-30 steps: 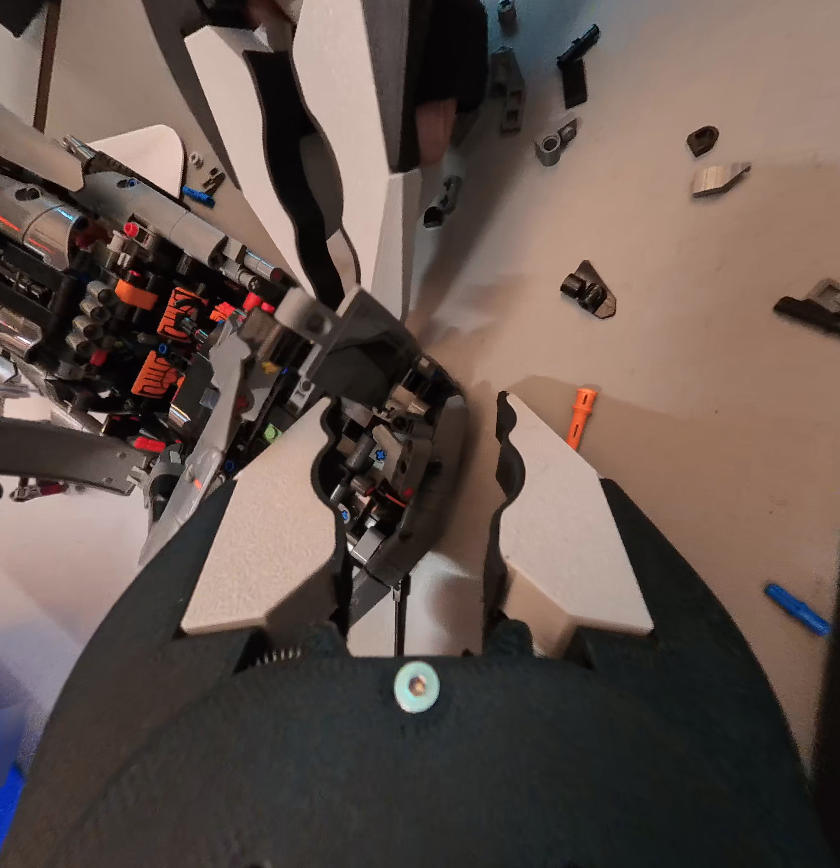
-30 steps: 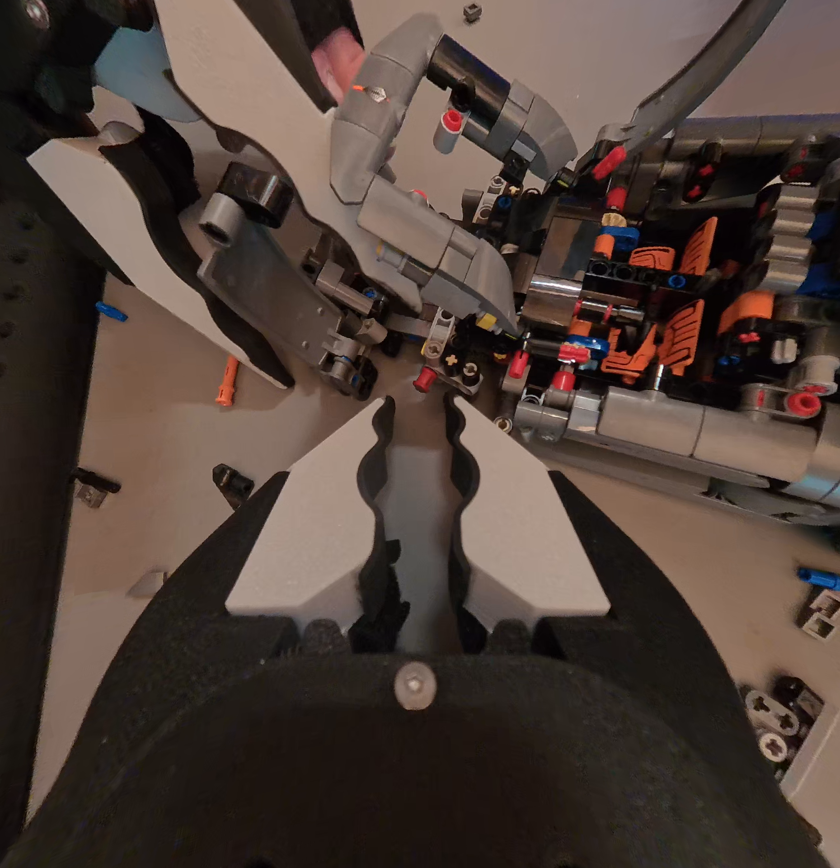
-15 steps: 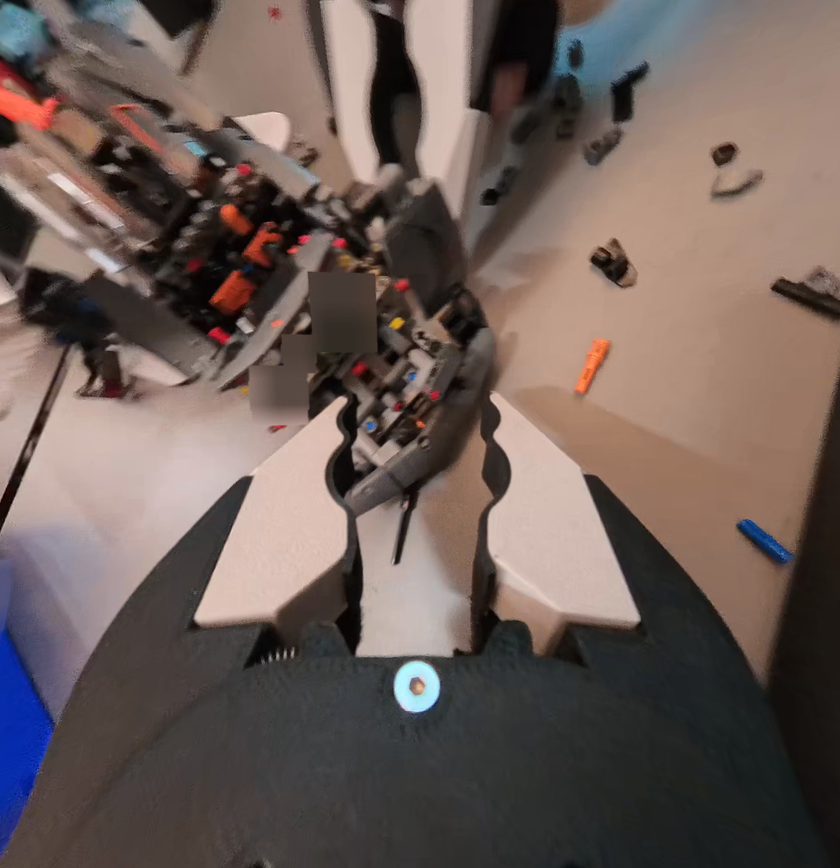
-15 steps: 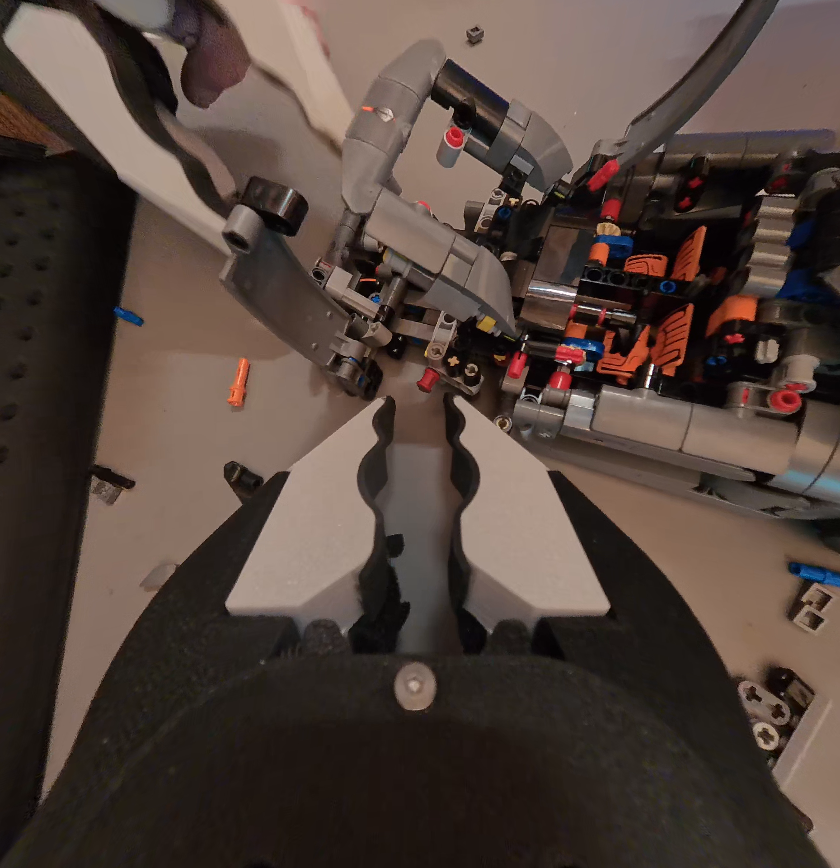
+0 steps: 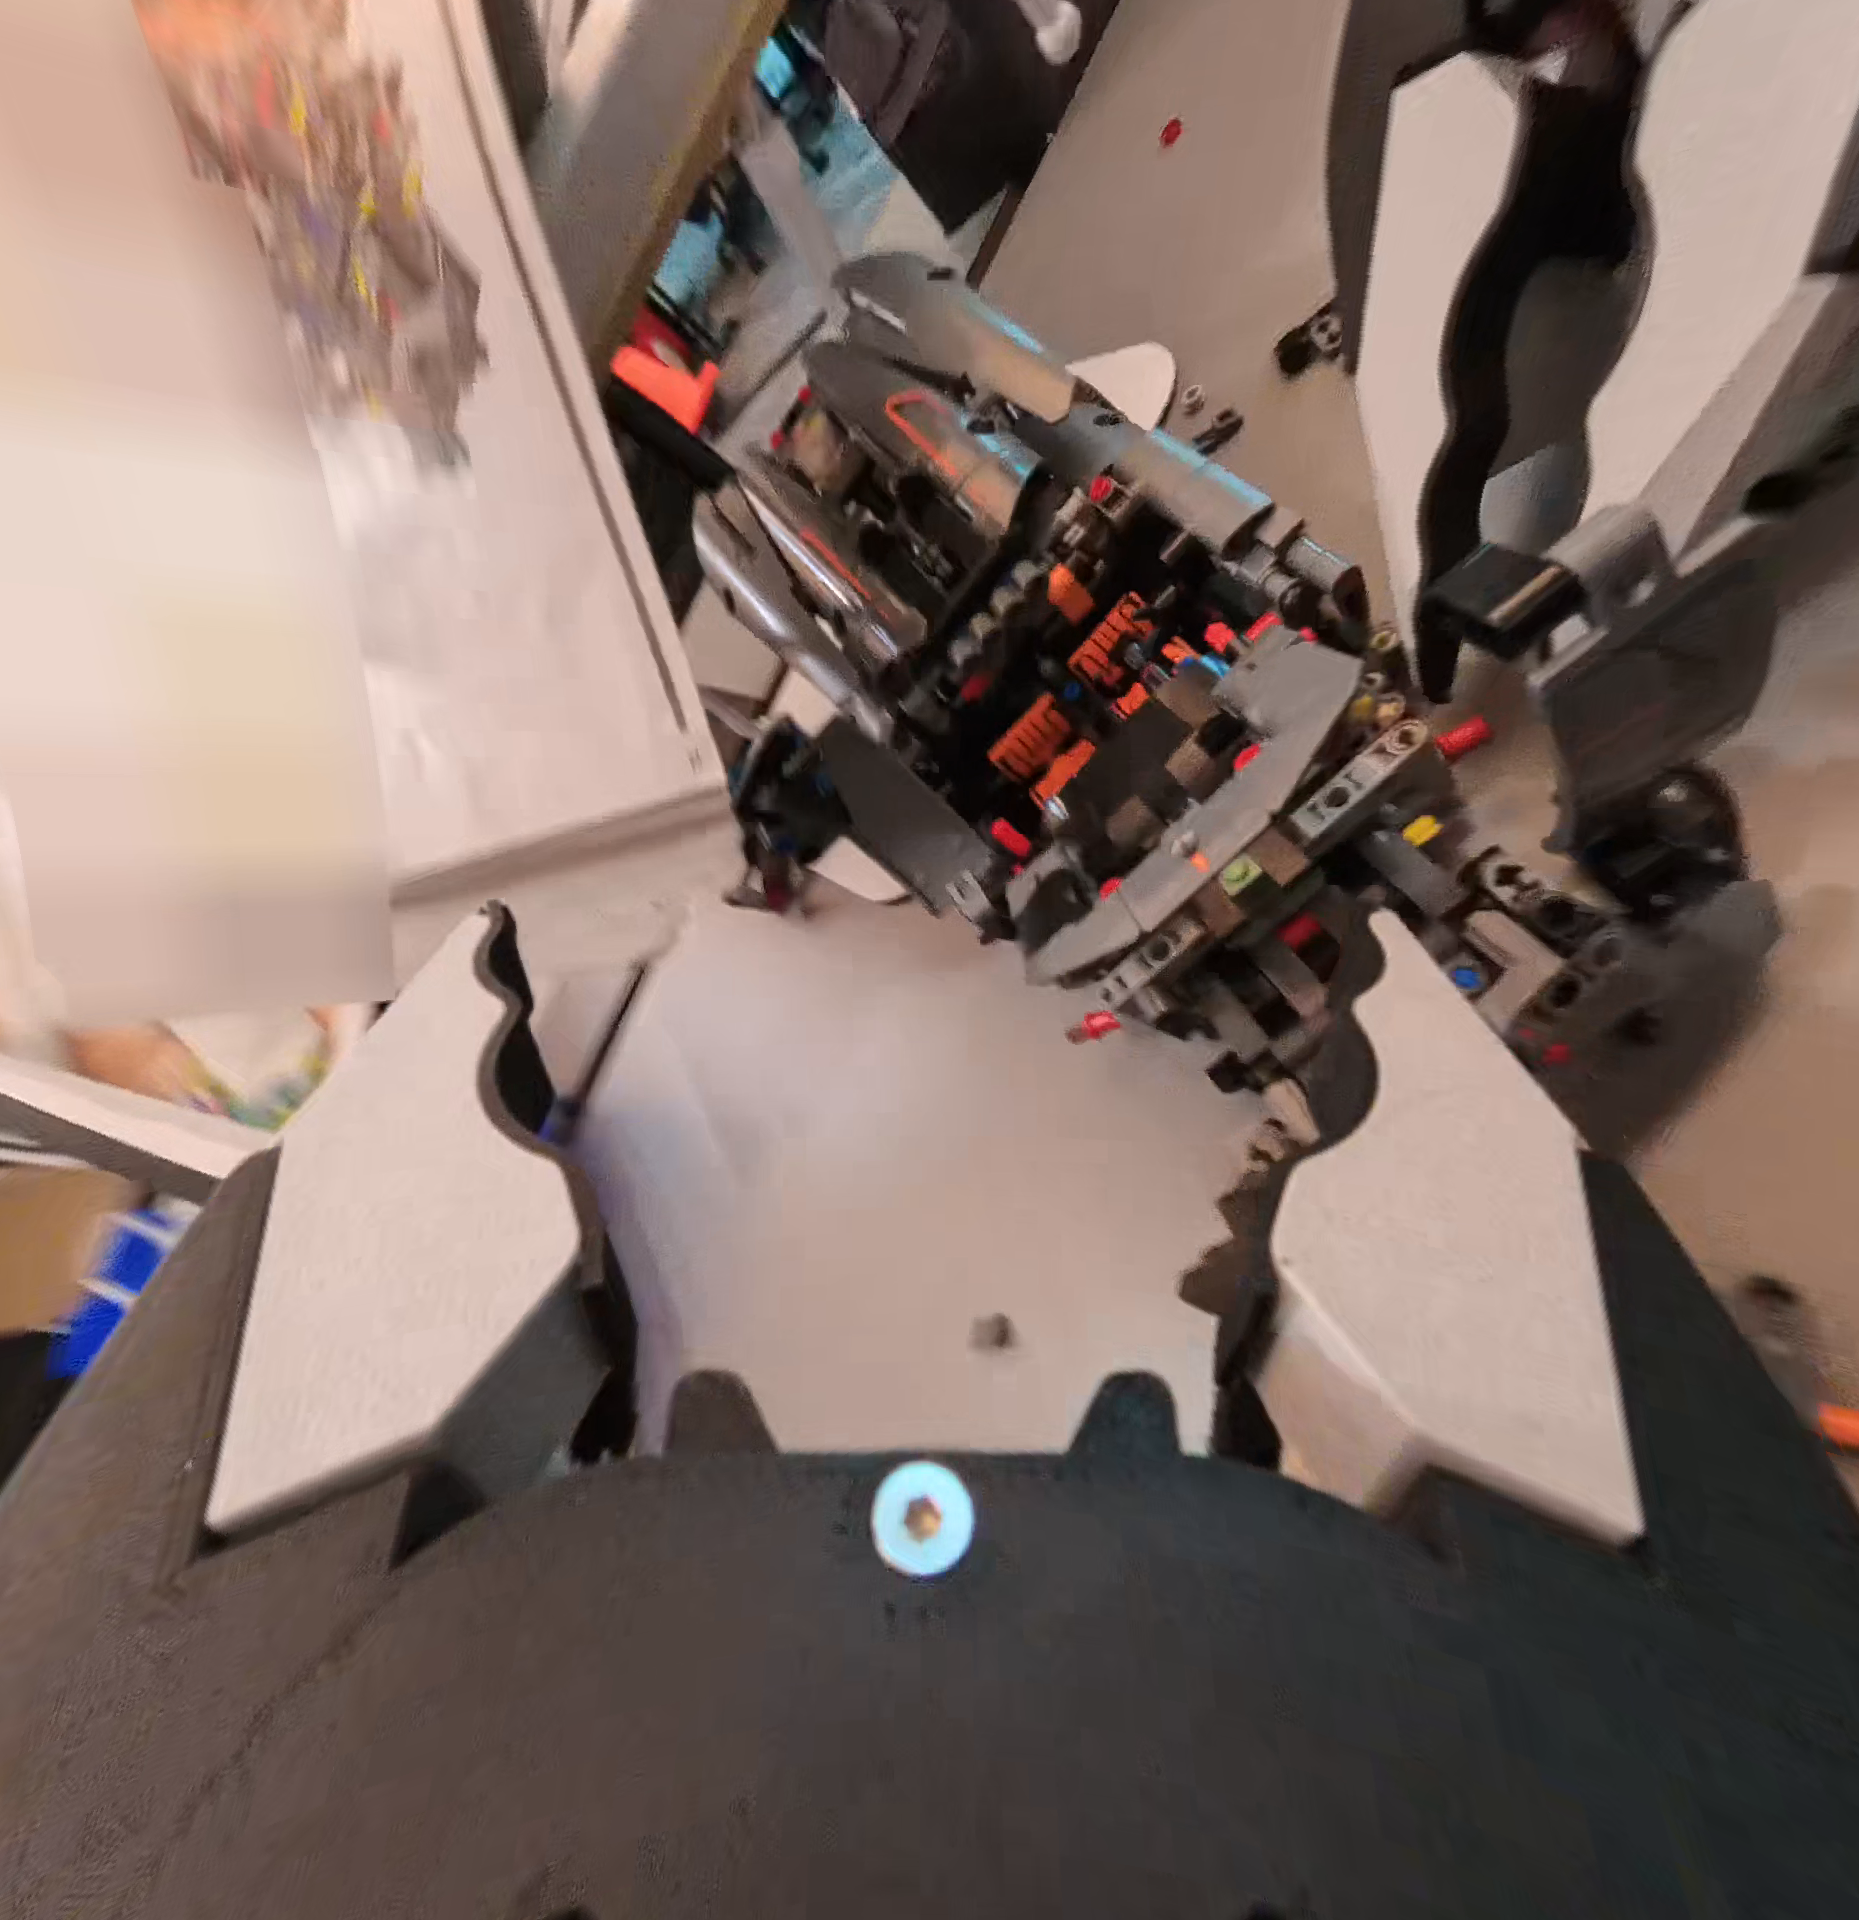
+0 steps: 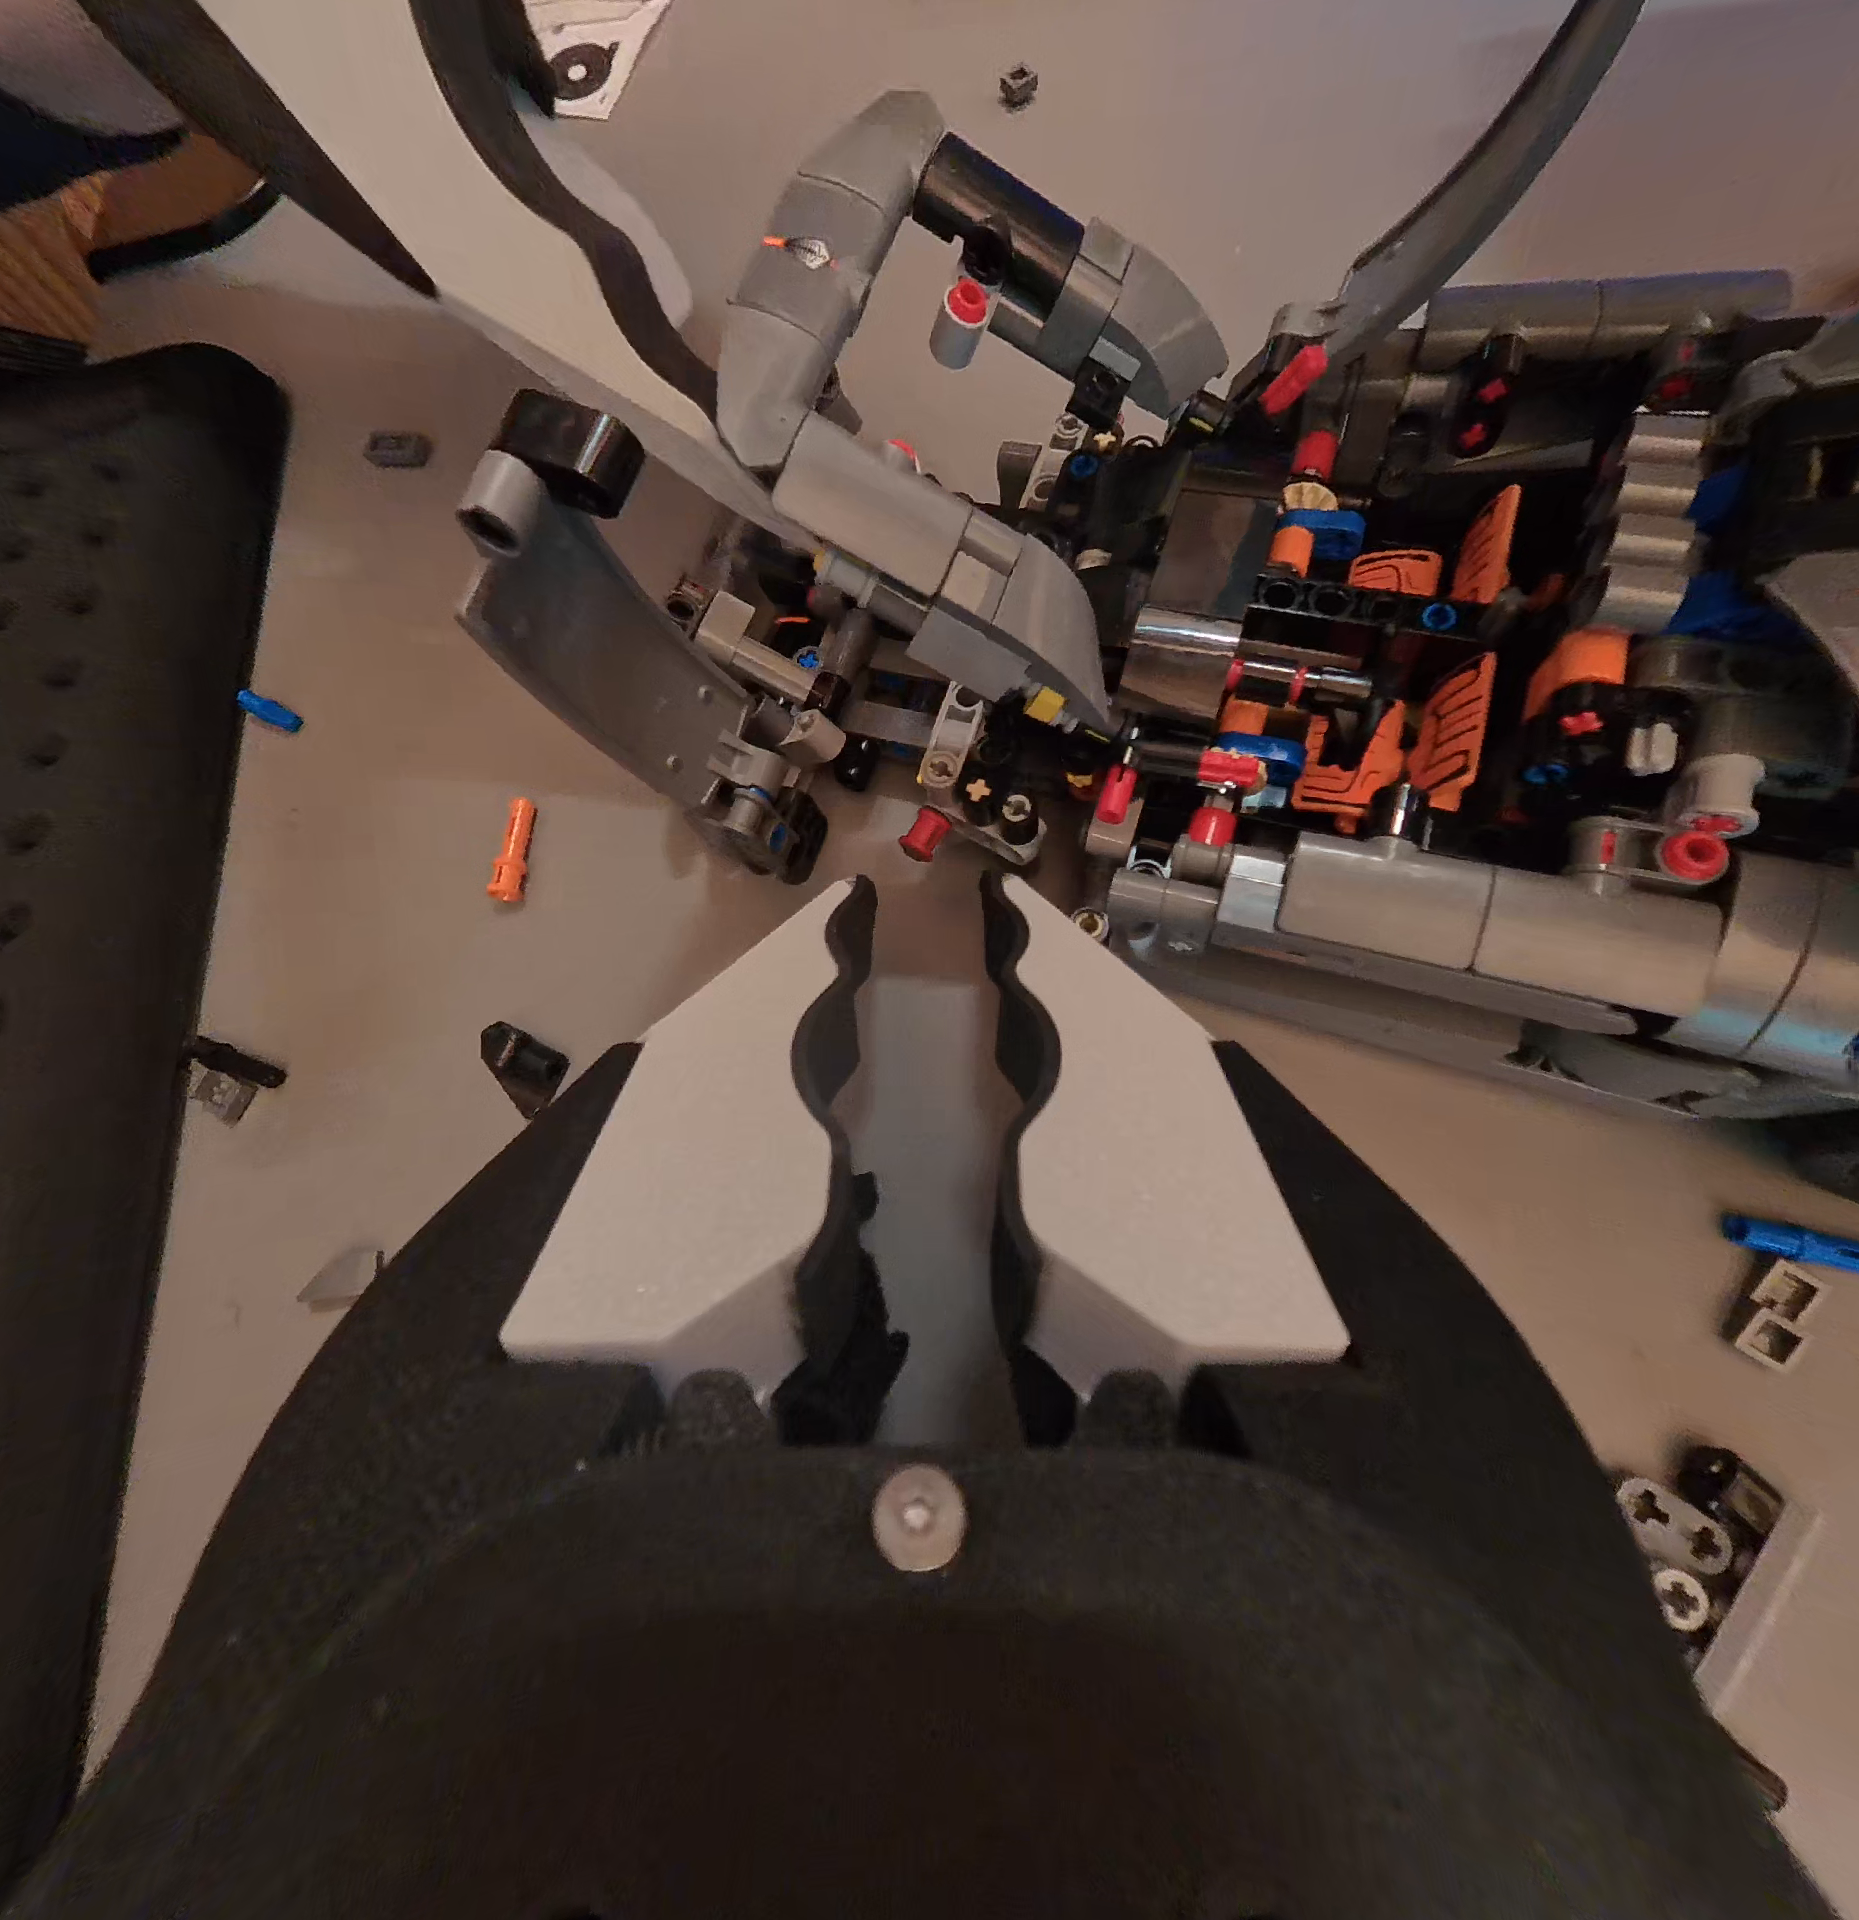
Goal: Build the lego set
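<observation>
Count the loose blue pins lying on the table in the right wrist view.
2. One blue pin lies at the left beside the black pad; another lies at the right edge below the model. Others may be hidden.

A pale, matte table [image 6: 385,935] carries everything. The big grey, black and orange lego model [image 6: 1372,727] lies on it ahead and to the right of the right tongs. Left of those tongs lie an orange pin [image 6: 511,850], a blue pin [image 6: 270,713] farther left, and a small black piece [image 6: 523,1060] close beside them. To their right lie a blue axle [image 6: 1803,1243] and two small grey bricks [image 6: 1775,1317].
</observation>
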`<state>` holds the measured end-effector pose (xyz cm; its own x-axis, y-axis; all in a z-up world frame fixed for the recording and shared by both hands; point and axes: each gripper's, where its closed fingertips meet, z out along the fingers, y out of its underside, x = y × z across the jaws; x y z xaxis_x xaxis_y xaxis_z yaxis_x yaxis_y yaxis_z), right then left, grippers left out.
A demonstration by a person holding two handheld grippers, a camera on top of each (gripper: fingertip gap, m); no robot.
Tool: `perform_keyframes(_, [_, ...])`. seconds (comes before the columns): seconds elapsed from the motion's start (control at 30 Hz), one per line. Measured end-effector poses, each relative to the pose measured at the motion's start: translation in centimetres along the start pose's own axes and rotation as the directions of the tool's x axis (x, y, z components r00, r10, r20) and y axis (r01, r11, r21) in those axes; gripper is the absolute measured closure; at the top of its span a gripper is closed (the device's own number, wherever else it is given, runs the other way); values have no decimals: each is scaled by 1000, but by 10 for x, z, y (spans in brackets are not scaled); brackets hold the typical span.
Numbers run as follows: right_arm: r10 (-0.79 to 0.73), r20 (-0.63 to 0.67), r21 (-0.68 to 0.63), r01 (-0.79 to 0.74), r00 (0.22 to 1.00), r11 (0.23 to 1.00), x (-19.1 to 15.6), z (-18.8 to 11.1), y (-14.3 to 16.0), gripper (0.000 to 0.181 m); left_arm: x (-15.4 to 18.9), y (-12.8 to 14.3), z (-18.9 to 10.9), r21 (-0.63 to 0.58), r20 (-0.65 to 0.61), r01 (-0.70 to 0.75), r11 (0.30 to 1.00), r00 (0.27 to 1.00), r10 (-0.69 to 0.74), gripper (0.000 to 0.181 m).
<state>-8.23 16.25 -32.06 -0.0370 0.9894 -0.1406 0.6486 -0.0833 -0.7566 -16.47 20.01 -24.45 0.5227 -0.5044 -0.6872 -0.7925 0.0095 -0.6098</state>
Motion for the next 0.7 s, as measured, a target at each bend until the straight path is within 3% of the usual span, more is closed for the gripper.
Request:
perform_keyframes(0.17, [-3, 3, -4, 3, 1000, 1000, -1, 2, 1, 162, 11, -16, 13, 28, 71, -330, 944, 942, 327, 40])
perform_keyframes(0.5, [-10, -12, -1, 10, 1000, 1000, 1, 4, 1, 161, 29, -37, 31, 84, 129, -507, 858, 859, 495, 42])
perform_keyframes(0.7, [-14, -19, 4, 14, 1000, 1000, 2, 4, 1, 161, 33, -42, 35, 115, 127, -516, 849, 855, 503, 44])
